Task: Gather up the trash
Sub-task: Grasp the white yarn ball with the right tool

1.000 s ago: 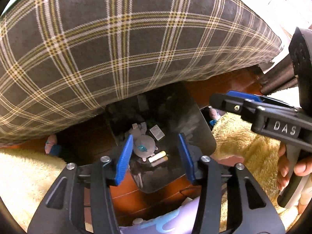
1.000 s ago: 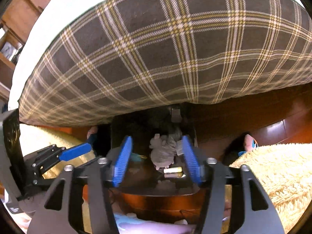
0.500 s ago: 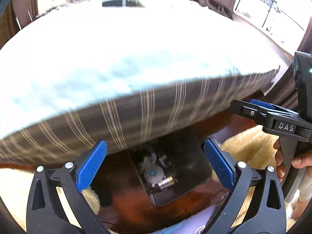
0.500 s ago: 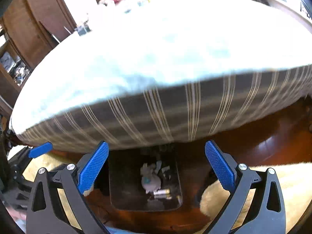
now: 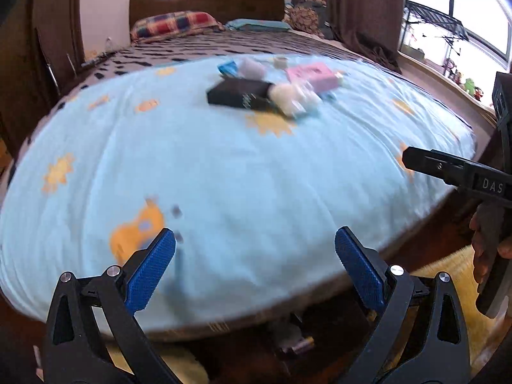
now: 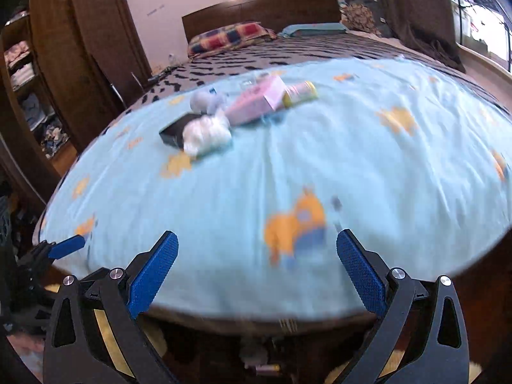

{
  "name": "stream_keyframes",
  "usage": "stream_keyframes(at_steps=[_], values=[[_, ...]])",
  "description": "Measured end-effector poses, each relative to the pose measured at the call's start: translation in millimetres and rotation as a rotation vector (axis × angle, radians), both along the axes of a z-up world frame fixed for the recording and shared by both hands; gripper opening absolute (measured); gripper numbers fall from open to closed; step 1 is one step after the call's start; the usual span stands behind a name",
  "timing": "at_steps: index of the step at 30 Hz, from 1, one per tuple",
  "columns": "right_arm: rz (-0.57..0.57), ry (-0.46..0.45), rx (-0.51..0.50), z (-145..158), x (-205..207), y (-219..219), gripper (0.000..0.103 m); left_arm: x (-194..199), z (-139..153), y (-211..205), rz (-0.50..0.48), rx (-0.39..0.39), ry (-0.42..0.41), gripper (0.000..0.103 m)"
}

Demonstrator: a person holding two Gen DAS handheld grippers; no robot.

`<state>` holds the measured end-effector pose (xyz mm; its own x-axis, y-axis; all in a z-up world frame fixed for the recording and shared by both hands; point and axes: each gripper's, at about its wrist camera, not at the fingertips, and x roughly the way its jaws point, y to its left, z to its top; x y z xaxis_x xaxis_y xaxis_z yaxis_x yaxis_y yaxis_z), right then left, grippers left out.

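Note:
Trash lies in a cluster on the light blue bedspread [image 5: 224, 176]: a black box [image 5: 238, 94], a crumpled white tissue [image 5: 292, 97], a pink box [image 5: 312, 76], a grey wad [image 5: 252, 67]. In the right wrist view I see the same black box [image 6: 174, 129], tissue [image 6: 206, 134], pink box [image 6: 256, 99] and a small yellow-capped bottle [image 6: 299, 91]. My left gripper [image 5: 254, 268] is open and empty above the near bed edge. My right gripper [image 6: 256, 272] is open and empty too. A dark bin [image 5: 294, 339] with trash shows below the bed edge.
A wooden wardrobe [image 6: 80, 57] stands at the left. Pillows [image 5: 174, 24] and a headboard are at the far end. A window [image 5: 448, 32] and dark curtains are at the right. A yellow fluffy rug [image 5: 448, 268] lies on the wooden floor.
Both grippers have opened wide and risen from the bin by the floor up to the bed top. The trash cluster on the bedspread has come into view.

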<state>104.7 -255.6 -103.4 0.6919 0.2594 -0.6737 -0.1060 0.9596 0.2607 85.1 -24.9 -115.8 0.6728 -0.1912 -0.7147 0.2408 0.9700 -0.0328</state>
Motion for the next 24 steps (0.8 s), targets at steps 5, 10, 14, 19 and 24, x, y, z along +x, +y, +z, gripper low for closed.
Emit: stream_keyframes(at_steps=[5, 10, 14, 19, 24], values=[[0.029, -0.011, 0.011, 5, 42, 22, 0.100, 27, 7, 9, 0.019, -0.008, -0.007, 0.095], [0.055, -0.003, 0.003, 4, 82, 42, 0.097, 53, 11, 12, 0.027, -0.001, -0.006, 0.095], [0.069, 0.008, 0.006, 3, 106, 51, 0.090, 70, 11, 12, 0.022, 0.015, -0.004, 0.095], [0.092, 0.053, 0.005, -6, 128, 60, 0.085, 88, 13, 14, 0.021, 0.021, -0.001, 0.095], [0.121, 0.074, 0.039, -12, 138, 61, 0.074, 108, 17, 14, 0.022, 0.039, -0.004, 0.095]])
